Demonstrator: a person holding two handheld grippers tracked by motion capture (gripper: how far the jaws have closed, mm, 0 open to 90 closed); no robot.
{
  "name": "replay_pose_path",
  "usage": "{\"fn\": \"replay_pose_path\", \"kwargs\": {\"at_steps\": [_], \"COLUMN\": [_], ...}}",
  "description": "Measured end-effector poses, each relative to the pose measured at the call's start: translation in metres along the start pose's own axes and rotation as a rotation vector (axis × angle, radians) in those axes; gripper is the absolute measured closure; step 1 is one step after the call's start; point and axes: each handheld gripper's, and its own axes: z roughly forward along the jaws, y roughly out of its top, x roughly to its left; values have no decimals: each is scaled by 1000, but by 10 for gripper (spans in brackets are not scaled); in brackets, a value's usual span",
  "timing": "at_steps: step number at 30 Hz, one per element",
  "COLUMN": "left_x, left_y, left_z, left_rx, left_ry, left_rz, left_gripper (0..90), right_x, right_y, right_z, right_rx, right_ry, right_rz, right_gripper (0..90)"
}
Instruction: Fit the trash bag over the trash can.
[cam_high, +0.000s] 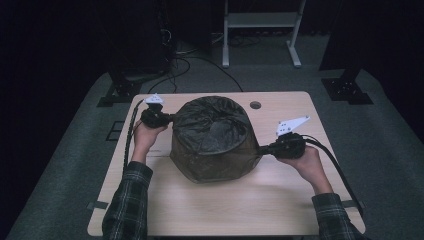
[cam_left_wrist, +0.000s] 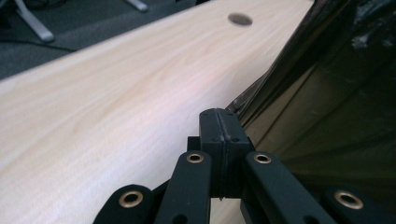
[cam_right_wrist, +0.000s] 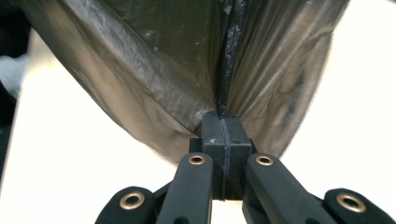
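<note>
Dark olive bag on pale wood

The bag (cam_high: 212, 137) is dark olive-brown and glossy; the table (cam_high: 250, 205) is pale, grained wood; both sleeves (cam_high: 127, 200) are dark green plaid; the gripper jaws are black with brass rivets.

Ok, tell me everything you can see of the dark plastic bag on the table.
The dark, thin, translucent plastic bag sits mid-table as a rounded, drum-like bulge, glossy and wrinkled, its top puckered into a shallow dip. It rests on the light wooden table. The left gripper is shut at its upper left edge; the right gripper is shut on a gathered fold at its right side, film pulled taut.
</note>
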Motion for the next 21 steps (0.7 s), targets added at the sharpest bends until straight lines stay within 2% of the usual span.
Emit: {"fn": "replay_pose_path", "kwargs": {"at_steps": [1, 2, 4, 6, 8, 10, 13, 16, 20, 21], "left_x": [0, 1, 0, -2, -4, -7, -18, -27, -42, -49], "left_y": [-2, -3, -3, -1, 0, 1, 0, -3, -8, -11], "left_z": [-1, -3, -12, -27, -39, -49, -71, -82, -92, -95], "left_rx": [-17, -43, -82, -142, -179, -209, -259, -280, -281, -276], "left_ry": [-2, -10, -4, -5, -12, -33, -60, -105, -163, -199], "left_rz": [-5, -17, -21, -20, -9, 1, 54, 83, 134, 147], "left_gripper": [898, 896, 733, 630, 542, 501, 426, 360, 270, 254], "right_x": [-1, -1, -2, -1, 0, 2, 7, 9, 10, 10], "right_y": [-2, -3, 0, 6, 11, 15, 21, 24, 26, 26], "right_z": [1, 0, -5, -15, -23, -30, -35, -34, -28, -26], "right_rx": [4, -6, -49, -101, -145, -186, -212, -228, -228, -226], "right_ry": [-3, -10, -23, -46, -56, -53, -51, -28, -13, -13], "right_rz": [1, -4, 20, 22, 15, 17, -2, -14, -22, -21], "right_gripper": [898, 819, 623, 545, 500, 489, 450, 414, 392, 391]}}
